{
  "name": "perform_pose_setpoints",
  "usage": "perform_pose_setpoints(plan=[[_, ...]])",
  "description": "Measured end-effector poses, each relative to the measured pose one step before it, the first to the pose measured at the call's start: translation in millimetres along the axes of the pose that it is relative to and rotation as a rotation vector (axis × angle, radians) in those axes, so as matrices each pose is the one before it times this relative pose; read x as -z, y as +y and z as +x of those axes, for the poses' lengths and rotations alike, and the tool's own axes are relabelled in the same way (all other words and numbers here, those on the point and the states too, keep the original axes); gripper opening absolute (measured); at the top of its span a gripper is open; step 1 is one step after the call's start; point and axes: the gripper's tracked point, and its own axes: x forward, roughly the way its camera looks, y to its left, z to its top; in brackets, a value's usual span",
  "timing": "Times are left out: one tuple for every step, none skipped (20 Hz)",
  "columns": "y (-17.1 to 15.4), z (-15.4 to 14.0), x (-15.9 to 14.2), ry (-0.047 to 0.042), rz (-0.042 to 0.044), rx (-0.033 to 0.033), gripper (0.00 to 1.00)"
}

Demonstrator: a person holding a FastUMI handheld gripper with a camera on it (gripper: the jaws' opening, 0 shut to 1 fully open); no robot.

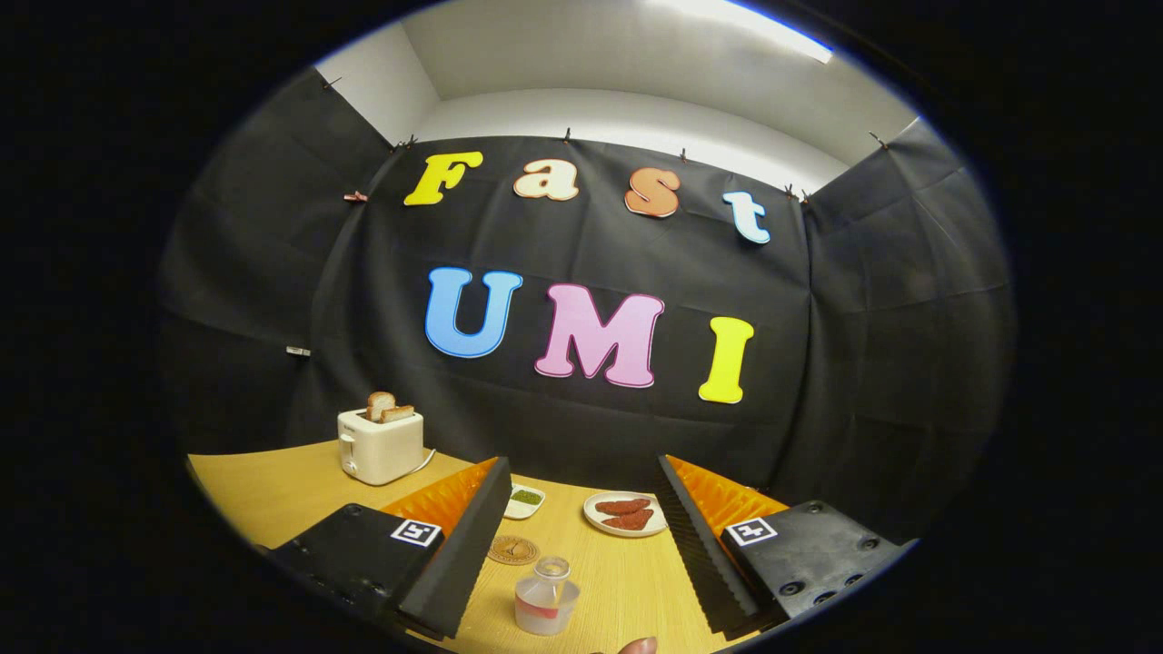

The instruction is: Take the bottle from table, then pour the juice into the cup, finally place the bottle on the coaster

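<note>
Two fingers of the claw (579, 509) spread wide apart, holding nothing, tipped down over the surface (627, 581). The bottle (543, 595) stands between them at 6 o'clock. The coaster (513, 549) lies at 11 o'clock from it.

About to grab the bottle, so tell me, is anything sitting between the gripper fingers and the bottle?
Nothing visible does. The gripper is open, and the bottle stands on bare table between its fingers. The coaster lies just beyond the bottle, near the left finger.
</note>
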Motion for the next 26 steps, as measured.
perform_pose_setpoints(plan=[[2.86, 1.19, 11.25, 0.01112, 0.00057, -0.00493, 0.97], [2.17, 0.79, 11.12, 0.01087, 0.00273, -0.0042, 0.97], [0.64, 1.08, 10.4, 0.00936, 0.00151, -0.00205, 0.97], [1.51, 0.83, 10.64, 0.00973, 0.00221, -0.00242, 0.97], [2.37, 1.07, 11.25, 0.01049, 0.002, -0.0022, 0.97], [1.12, 1.33, 13.19, 0.01315, 0.0011, 0.00086, 0.97], [1.95, 0.06, 11.79, 0.01319, 0.00393, 0.00018, 0.97], [1.76, 0.41, 11.98, 0.01177, 0.00787, 0.00001, 0.97], [3.27, 0.38, 11.13, 0.01315, 0.00818, -0.00081, 0.97], [2.43, 1.82, 12.03, 0.01501, 0.00705, -0.00186, 0.97], [3.31, 1.14, 11.34, 0.01404, 0.00486, -0.00256, 0.97], [2.5, 1.85, 10.36, 0.01186, 0.00386, -0.00128, 0.97], [1.75, 2.46, 9.24, 0.00908, 0.00594, -0.00154, 0.97], [0.4, 2.6, 8.79, 0.01175, 0.01316, 0.00344, 0.97], [0.9, 1.61, 7.38, 0.00691, 0.01899, 0.00157, 0.97], [-0.17, 3.7, 6.61, 0.00647, 0.01383, 0.00635, 0.97], [-0.68, 3.66, 5.96, 0.00892, 0.00989, 0.00868, 0.97], [-1.92, 4.2, 6.43, 0.00868, 0.00853, 0.01041, 0.97], [-0.73, 4.07, 6.96, 0.01163, 0.01037, 0.00566, 0.97], [-1.99, 2.47, 6.48, 0.01146, 0.00545, 0.01098, 0.97], [0.35, 1.69, 3.16, 0.00538, 0.00465, 0.00228, 0.97], [0.47, 1.32, 2.87, 0.00191, -0.00215, 0.00388, 0.97], [0.89, 1.01, 1.44, -0.00103, -0.00524, -0.00157, 0.97], [-0.58, 1.45, 1.28, -0.00161, -0.00501, 0.00547, 0.97], [0.91, 0.34, 1.79, 0.00094, 0.00681, -0.00568, 0.93], [3.54, 1.26, 1.67, 0.00703, 0.00575, -0.00918, 0.88]])
